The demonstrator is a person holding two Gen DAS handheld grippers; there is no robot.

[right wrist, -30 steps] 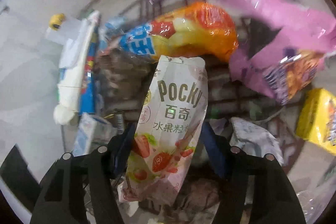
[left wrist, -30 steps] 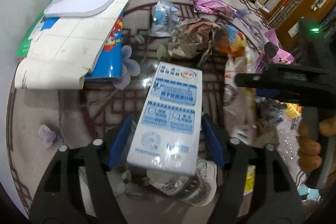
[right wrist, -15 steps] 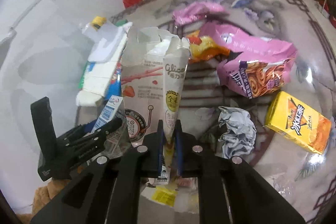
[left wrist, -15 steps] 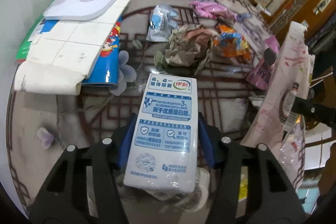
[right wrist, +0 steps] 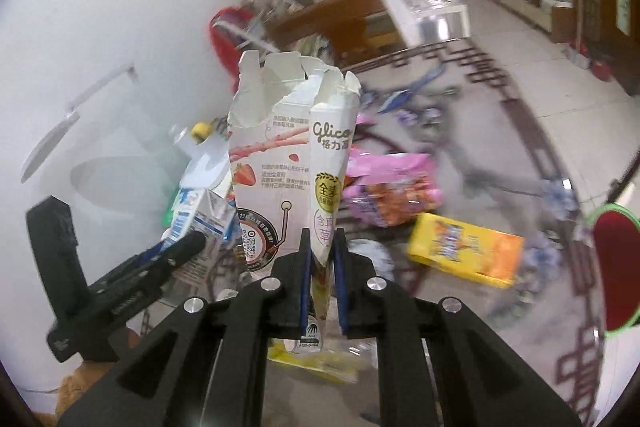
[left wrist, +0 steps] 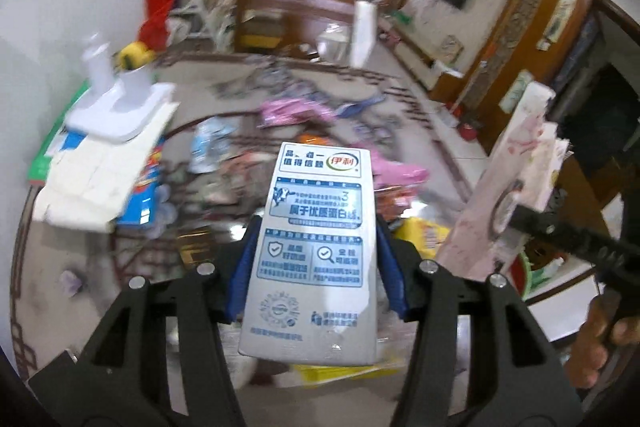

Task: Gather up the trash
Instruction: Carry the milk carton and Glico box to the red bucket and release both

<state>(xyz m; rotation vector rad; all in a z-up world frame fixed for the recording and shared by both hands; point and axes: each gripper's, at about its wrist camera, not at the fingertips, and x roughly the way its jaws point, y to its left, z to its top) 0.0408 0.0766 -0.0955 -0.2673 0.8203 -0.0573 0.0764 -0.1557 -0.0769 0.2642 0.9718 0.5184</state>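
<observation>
My left gripper [left wrist: 316,247] is shut on a white and blue milk carton [left wrist: 320,203], its blue pads pressing both long sides, and holds it up above the littered patterned table [left wrist: 92,267]. A torn pink and white Pocky box [right wrist: 276,155] stands upright in my right gripper [right wrist: 322,259], which is shut on its squashed lower edge. Each tool shows in the other's view: the Pocky box [left wrist: 516,179] rises at the right of the left wrist view, and the milk carton [right wrist: 196,223] sits at the left of the right wrist view.
Below lie a yellow box [right wrist: 464,251], a pink snack bag [right wrist: 392,187] and several crumpled wrappers. A stack of books with a white stand [left wrist: 116,115] sits at the left. A red and green bin [right wrist: 616,267] is at the right edge. A hand [left wrist: 600,339] grips the right tool.
Both grippers closed on their items, the left on the carton and the right on the Pocky box, then lifted them off the table. Both views tilted up toward the room.
</observation>
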